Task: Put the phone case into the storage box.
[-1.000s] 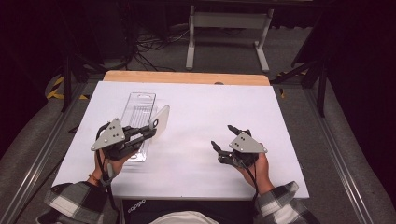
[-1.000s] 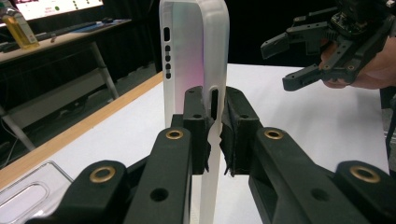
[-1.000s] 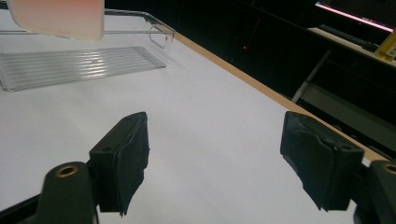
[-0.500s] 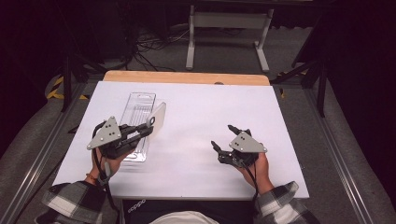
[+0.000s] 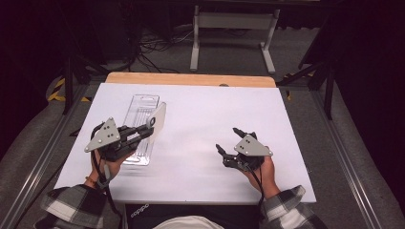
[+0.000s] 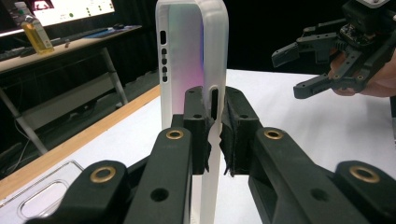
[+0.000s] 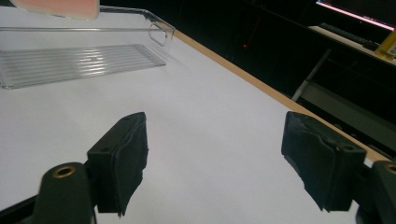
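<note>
The white table (image 5: pixel 200 124) carries all items, and the clear plastic tray (image 5: pixel 138 119) serves as the reference for every position below; the tray lies flat on the left half of the table, long axis running away from the person, its ribbed floor and cut-out handle visible in the right gripper view (image 7: pixel 79 58); the left gripper (image 5: pixel 143 131) sits over the near end of the tray, jaws clamped on the edge of a frosted white phone case (image 5: pixel 158 121); in the left gripper view the case (image 6: pixel 191 70) stands upright between the two pads, pinched at its lower side wall, button and port cut-outs facing the camera; the case is lifted clear of the tray floor, at the tray's right-hand long edge; the right gripper (image 5: pixel 228 143) rests well to the right of the tray above bare table, jaws spread wide with nothing between them (image 7: pixel 210 163).
</note>
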### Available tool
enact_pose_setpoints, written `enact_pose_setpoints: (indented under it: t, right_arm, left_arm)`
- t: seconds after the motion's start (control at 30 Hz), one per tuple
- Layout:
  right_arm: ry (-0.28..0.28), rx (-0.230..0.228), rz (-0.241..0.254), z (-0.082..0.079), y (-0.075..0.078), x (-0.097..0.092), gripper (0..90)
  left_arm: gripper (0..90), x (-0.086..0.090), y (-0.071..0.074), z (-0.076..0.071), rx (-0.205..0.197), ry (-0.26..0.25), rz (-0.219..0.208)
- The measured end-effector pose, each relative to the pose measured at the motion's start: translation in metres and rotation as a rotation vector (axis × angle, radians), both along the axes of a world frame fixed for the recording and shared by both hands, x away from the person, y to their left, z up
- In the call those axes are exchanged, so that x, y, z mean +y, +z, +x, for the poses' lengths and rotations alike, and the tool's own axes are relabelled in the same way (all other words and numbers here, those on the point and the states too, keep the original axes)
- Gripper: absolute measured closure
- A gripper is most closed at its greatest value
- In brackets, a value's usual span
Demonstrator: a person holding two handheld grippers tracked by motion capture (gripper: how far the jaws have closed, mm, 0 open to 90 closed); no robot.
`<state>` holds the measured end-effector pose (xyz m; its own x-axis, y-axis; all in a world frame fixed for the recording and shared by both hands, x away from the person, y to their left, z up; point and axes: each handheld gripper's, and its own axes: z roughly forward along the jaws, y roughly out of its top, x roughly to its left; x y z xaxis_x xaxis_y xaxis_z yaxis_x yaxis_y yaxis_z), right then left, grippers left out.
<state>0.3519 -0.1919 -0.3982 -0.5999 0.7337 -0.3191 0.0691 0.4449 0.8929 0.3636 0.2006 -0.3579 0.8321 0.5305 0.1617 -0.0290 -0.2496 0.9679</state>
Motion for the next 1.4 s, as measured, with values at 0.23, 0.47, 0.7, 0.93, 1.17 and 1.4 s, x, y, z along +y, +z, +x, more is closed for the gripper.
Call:
enact_pose_setpoints:
  t: [0.23,0.47,0.7,0.93,1.17,1.4]
  right_arm:
    - [0.0,-0.001,-0.003,0.0,0.0,0.0,23.4]
    - [-0.002,-0.002,-0.004,0.0,0.0,0.0,23.4]
    - [-0.001,-0.003,-0.005,0.0,0.0,0.0,23.3]
    - [0.0,-0.004,-0.007,0.0,0.0,0.0,23.3]
    - [-0.001,-0.005,-0.01,0.001,0.0,0.0,23.3]
    - [0.0,-0.005,-0.011,0.001,0.0,0.0,23.3]
  left_arm:
    - [81.9,0.004,0.001,0.001,0.001,0.006,-0.002]
    - [81.9,0.01,0.002,0.002,-0.002,0.02,-0.013]
    - [81.9,0.016,0.003,0.004,-0.004,0.043,-0.022]
    - [82.0,0.021,0.002,0.007,0.0,0.057,-0.022]
    - [82.0,0.023,0.001,0.009,0.004,0.059,-0.021]
    - [82.0,0.025,-0.001,0.012,0.007,0.072,-0.013]
